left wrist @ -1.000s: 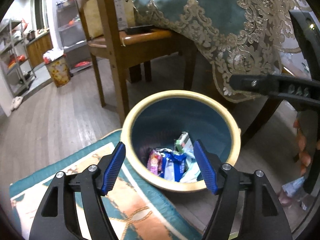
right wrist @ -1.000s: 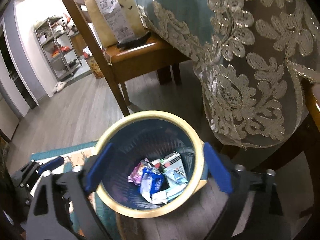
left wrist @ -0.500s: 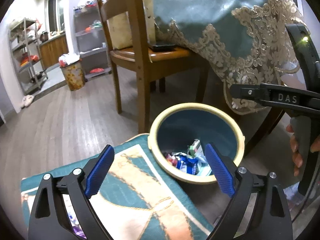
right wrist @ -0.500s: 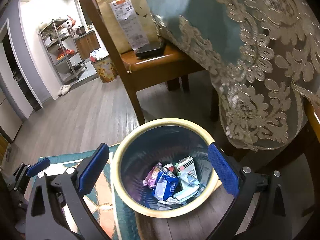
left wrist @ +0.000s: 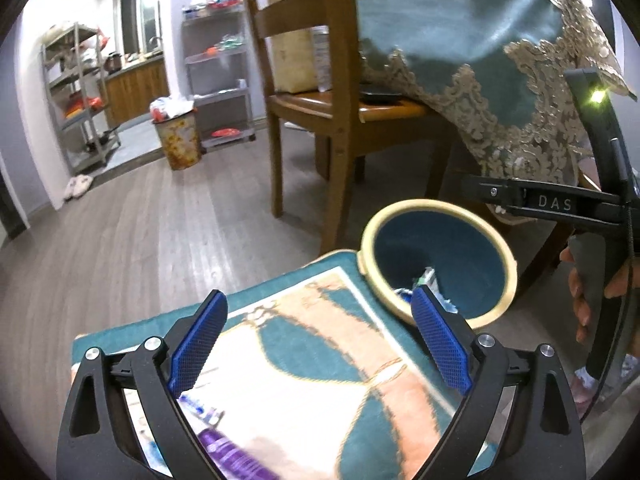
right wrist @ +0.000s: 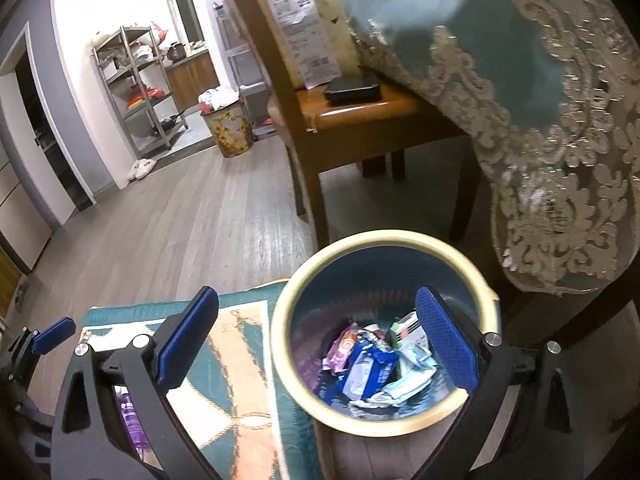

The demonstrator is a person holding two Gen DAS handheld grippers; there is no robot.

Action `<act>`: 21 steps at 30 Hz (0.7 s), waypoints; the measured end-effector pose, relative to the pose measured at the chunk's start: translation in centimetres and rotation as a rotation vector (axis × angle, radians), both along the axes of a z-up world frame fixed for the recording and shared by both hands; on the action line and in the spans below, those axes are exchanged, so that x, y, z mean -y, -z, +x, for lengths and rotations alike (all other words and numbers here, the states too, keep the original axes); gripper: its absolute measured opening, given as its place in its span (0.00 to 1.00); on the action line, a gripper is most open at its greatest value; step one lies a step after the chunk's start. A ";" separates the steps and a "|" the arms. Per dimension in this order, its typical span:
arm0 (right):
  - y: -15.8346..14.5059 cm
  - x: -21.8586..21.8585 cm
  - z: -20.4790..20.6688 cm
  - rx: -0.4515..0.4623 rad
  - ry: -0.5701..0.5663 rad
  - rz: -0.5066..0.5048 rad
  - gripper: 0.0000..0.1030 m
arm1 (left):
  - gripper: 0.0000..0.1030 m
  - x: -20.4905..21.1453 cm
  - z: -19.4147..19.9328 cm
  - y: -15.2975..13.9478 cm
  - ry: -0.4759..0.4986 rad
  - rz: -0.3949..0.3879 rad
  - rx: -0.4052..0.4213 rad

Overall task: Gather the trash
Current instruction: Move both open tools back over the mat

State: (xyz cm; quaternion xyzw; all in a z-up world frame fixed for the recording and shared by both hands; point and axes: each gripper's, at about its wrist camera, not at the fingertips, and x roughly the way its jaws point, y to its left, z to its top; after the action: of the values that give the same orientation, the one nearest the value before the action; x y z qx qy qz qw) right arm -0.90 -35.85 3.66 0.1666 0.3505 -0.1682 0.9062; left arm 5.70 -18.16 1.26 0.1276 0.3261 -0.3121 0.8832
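Note:
A teal trash bin with a cream rim (right wrist: 280,320) stands on the floor beside a patterned rug (right wrist: 236,408); it also shows in the left wrist view (left wrist: 370,236). Several crumpled wrappers (right wrist: 376,364) lie in it. My right gripper (right wrist: 316,336) is open and empty above the bin's left rim. My left gripper (left wrist: 316,336) is open and empty over the rug (left wrist: 312,360), left of the bin. A purple wrapper (left wrist: 228,456) lies on the rug under the left gripper and shows in the right wrist view (right wrist: 132,420). A blue-and-white wrapper (left wrist: 200,410) lies beside it.
A wooden chair (left wrist: 332,112) stands behind the bin, with a paper bag (right wrist: 308,28) and a dark flat box (right wrist: 352,88) on its seat. A table with a teal lace-edged cloth (right wrist: 540,120) overhangs the bin at right. A full flowered bin (left wrist: 176,140) and metal shelves (left wrist: 76,96) stand far back.
Both grippers have pulled back and left from over the bin. The left one now hangs over the rug, and the rug's wrappers have come into view. Both stay open.

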 end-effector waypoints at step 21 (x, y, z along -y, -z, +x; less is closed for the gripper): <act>2.2 -13.2 5.0 -0.059 -0.306 -0.033 0.94 | 0.90 -17.3 1.1 2.5 -0.251 0.127 -0.030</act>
State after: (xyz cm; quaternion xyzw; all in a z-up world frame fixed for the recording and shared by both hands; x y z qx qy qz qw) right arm 4.07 -22.61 1.46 0.0914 0.3954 -0.0386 0.9131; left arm 6.79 -0.88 -1.24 0.1370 0.3715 -0.1798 0.9005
